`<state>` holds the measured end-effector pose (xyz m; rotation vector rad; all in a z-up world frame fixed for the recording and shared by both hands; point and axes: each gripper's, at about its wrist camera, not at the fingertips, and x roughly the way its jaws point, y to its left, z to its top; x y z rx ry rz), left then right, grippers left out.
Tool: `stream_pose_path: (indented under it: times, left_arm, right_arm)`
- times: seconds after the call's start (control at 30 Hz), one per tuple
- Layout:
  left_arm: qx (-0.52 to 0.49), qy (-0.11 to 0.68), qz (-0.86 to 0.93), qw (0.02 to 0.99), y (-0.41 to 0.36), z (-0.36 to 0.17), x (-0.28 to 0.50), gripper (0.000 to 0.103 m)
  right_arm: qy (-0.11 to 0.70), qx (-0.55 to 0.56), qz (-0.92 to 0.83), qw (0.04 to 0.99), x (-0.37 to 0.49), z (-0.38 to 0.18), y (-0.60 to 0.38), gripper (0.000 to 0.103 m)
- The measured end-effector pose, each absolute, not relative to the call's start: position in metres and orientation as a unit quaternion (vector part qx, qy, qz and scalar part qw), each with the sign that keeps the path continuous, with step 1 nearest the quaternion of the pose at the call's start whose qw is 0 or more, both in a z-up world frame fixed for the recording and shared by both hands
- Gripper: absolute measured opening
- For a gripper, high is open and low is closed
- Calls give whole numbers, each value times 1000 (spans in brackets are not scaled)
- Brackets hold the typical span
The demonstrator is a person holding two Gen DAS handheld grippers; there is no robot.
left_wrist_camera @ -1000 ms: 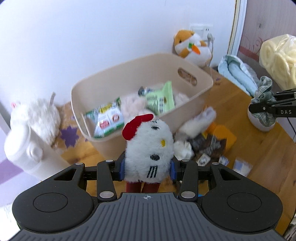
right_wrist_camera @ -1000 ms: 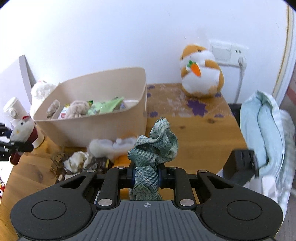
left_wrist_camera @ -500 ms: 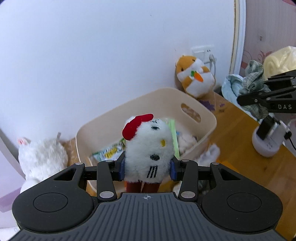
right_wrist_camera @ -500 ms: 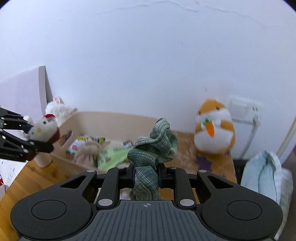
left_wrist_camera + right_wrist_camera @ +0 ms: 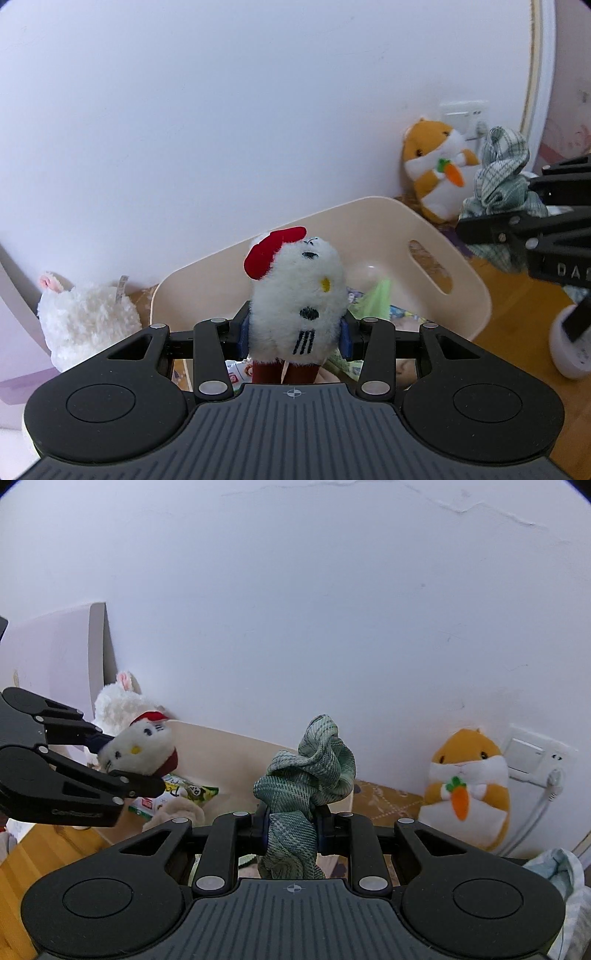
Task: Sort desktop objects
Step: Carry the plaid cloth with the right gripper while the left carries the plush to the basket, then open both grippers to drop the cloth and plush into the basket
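My left gripper (image 5: 293,338) is shut on a small white plush cat with a red bow (image 5: 297,295) and holds it in the air over the near side of a beige bin (image 5: 424,221). It also shows in the right wrist view (image 5: 138,747). My right gripper (image 5: 291,829) is shut on a green plaid scrunchie (image 5: 306,775), held above the bin's right end. The scrunchie also shows in the left wrist view (image 5: 498,177). The bin (image 5: 229,746) holds snack packets (image 5: 192,792) and a plush.
An orange hamster plush with a carrot (image 5: 465,775) sits by a wall socket (image 5: 532,753) at the back right. A white fluffy bunny plush (image 5: 81,321) stands left of the bin. A white round device (image 5: 569,343) stands on the wooden desk at the right. A light blue cloth (image 5: 561,871) lies far right.
Both grippers have risen and moved in toward the bin, each still holding its object. The desk clutter in front of the bin has dropped out of view.
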<state>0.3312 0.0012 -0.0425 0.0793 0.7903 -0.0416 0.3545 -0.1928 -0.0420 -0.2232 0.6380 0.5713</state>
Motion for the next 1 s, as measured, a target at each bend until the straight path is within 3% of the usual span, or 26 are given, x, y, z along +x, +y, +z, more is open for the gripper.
stream_pose_path:
  times: [0.47, 0.53, 0.57, 0.63, 0.7, 0.77, 0.83, 1.0]
  left_arm:
    - [27, 442, 49, 895, 3, -77, 365, 45]
    - [27, 446, 55, 893, 1, -78, 367, 47]
    - [26, 446, 57, 893, 0, -79, 367, 51]
    - [28, 438, 65, 896, 0, -76, 365, 58]
    - [36, 430, 78, 899, 2, -74, 360, 74]
    - [42, 425, 84, 901, 6, -72, 355, 81]
    - [34, 423, 86, 901, 11, -70, 352, 81]
    - [17, 423, 74, 903, 22, -64, 340, 81]
  right_arm:
    - [350, -128, 297, 879, 393, -82, -159, 23]
    - [347, -148, 292, 879, 393, -87, -150, 43]
    - [342, -161, 286, 881, 392, -89, -145, 46]
    - [336, -178, 284, 880, 388, -93, -137, 63]
    - [333, -188, 288, 878, 382, -95, -132, 71]
    - [328, -193, 279, 882, 378, -95, -132, 79]
    - [328, -186, 275, 884, 376, -94, -136, 96]
    - [325, -165, 268, 892, 370, -84, -148, 103]
